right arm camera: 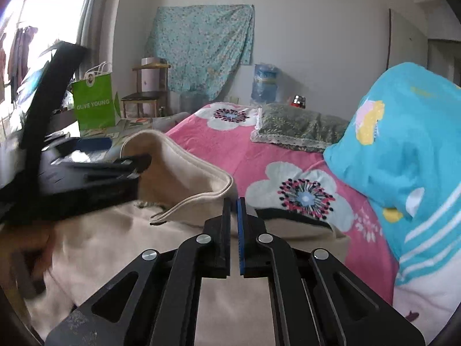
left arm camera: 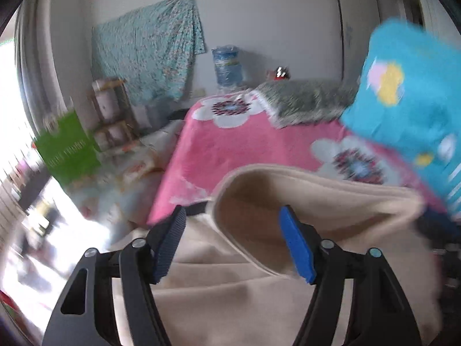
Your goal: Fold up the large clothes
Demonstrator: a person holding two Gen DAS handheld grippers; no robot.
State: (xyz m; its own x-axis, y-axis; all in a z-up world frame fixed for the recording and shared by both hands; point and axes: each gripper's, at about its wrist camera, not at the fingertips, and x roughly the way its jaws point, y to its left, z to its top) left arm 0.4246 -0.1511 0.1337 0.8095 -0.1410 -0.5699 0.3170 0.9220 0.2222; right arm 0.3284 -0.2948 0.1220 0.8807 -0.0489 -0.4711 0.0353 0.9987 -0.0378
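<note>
A large beige garment (left arm camera: 259,294) lies on the pink flowered bedspread (left arm camera: 230,147). One edge of it is lifted into a curved fold (left arm camera: 314,199). My left gripper (left arm camera: 233,217) is open, its fingers on either side of that fold's rim, not closed on it. In the right wrist view the garment (right arm camera: 115,242) spreads below, and my right gripper (right arm camera: 234,201) is shut on the raised hem (right arm camera: 198,199). The left gripper (right arm camera: 126,164) shows there as a black body at the left, beside the lifted fold.
A blue cartoon-print pillow (right arm camera: 403,147) sits on the right of the bed. A grey-green cushion (right arm camera: 299,127) lies at the far end. A green shopping bag (right arm camera: 95,106), a wooden chair (right arm camera: 149,89) and a water jug (right arm camera: 263,83) stand by the far wall.
</note>
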